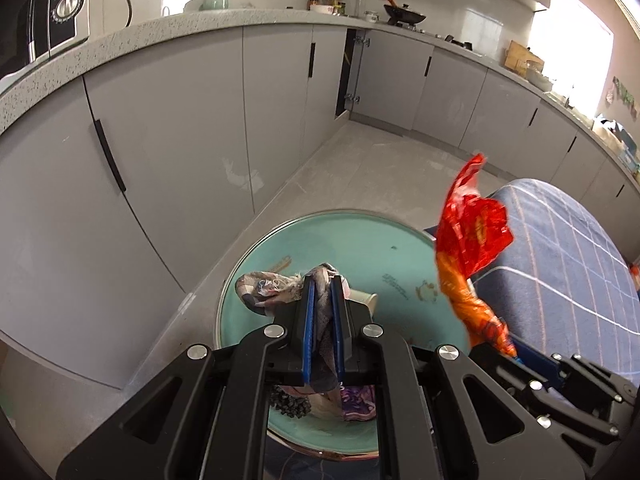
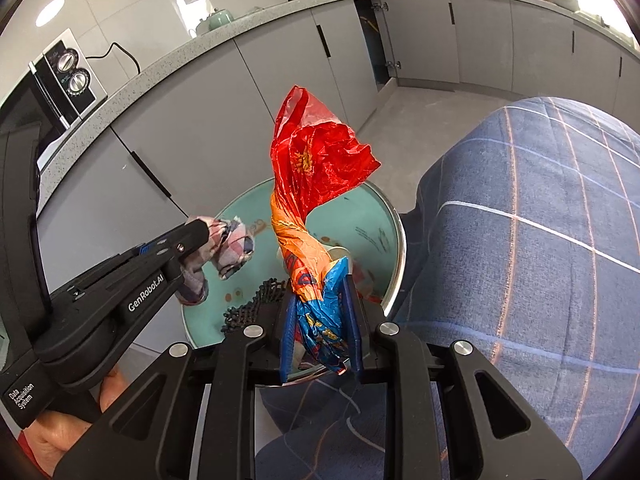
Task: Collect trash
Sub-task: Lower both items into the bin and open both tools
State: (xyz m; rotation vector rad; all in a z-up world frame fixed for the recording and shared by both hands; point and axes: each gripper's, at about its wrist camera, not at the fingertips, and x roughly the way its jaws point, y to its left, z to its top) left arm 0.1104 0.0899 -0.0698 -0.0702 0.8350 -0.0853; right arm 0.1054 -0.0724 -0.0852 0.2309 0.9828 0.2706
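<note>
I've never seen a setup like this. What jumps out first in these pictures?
The bright red and orange plastic bag stands out, clamped in the right gripper and sticking up over a round teal bin. Beside it, the left gripper pinches a crumpled patterned wrapper above the same bin, with grey kitchen cabinets behind.
</note>
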